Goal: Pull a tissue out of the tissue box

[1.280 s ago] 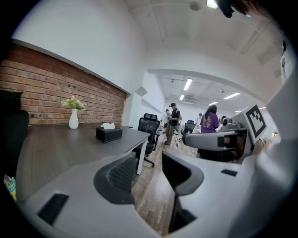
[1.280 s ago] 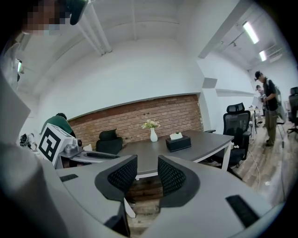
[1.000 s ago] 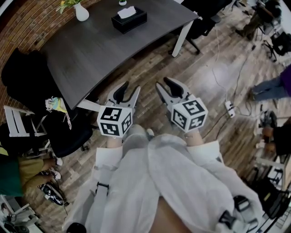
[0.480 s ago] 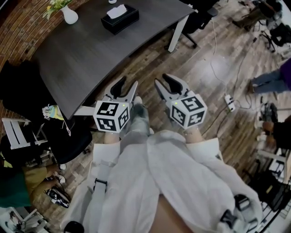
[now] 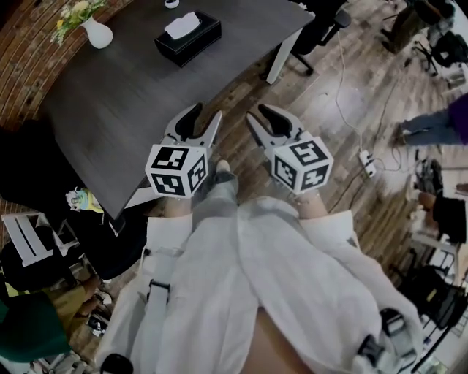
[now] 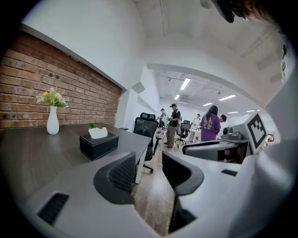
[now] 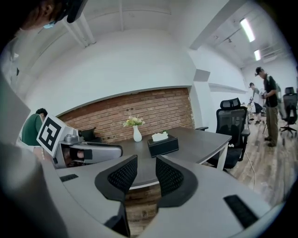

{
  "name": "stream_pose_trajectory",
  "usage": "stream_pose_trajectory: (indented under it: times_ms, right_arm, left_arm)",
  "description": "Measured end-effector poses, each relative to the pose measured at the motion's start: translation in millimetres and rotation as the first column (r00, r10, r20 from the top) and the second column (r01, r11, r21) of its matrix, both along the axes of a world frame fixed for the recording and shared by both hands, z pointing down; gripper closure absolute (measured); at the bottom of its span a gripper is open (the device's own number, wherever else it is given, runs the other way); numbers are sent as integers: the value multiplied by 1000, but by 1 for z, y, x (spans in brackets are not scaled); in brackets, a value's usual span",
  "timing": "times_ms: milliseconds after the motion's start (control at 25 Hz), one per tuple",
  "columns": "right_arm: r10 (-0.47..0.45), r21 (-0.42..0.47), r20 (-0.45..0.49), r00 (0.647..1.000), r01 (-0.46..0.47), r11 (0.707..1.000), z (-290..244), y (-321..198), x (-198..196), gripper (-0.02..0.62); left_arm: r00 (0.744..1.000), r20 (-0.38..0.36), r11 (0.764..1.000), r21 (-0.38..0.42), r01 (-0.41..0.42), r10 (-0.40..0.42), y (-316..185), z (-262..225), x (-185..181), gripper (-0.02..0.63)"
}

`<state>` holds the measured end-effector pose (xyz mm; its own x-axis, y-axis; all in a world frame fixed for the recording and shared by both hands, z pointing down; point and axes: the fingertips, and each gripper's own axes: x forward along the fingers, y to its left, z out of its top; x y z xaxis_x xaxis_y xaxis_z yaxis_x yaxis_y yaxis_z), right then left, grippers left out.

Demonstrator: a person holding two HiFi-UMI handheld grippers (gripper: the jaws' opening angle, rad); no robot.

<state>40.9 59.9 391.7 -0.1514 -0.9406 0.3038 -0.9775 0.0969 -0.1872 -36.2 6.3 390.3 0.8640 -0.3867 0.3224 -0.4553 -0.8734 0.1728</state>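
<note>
Ahead of you, the dark table runs its curved near edge from lower left to upper right. Your left gripper overlaps that edge in the head view, while your right gripper hangs just beside it over the wooden floor. Open floor shows between the grippers and the table's white leg. A power strip and its cable lie off to your right, and a black office chair stands past the table's far corner. The tissue box rests well up the tabletop, well apart from both grippers. A white tissue stands out of its slot, and a white vase sits further left near the brick wall. Your left fingers stand clearly apart, with only floor showing in the gap. Your right fingers are parted by a narrower gap, gripping nothing.
</note>
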Motion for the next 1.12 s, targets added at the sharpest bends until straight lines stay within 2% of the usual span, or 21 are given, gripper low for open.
stream_pose_trajectory:
  times_ms: [480,640,800,880,1120]
  right_arm:
    - [73,56,-25,997,-72,996,-18,-122,36,479]
    - [104,28,-17,994,-104,994,-8,-136,48,479]
    - [135,-12,-8,991,-135,991,3,-144,61,479]
    - [135,-35,-9,991,-135,990,11,-148,62,479]
    - [95,-61,-16,995,-96,994,20,-179,58,479]
  left_arm:
    - [999,-12,998,20,-53,53,-126,-10,34,445]
    - [997,28,996,29,-79,79,-143,0,43,443]
    - [993,3,993,3,-121,121,-149,4,56,445]
    - [992,17,992,0,-127,127,-153,10,57,445]
    - [997,17,996,-46,-71,72,-185,27,48,443]
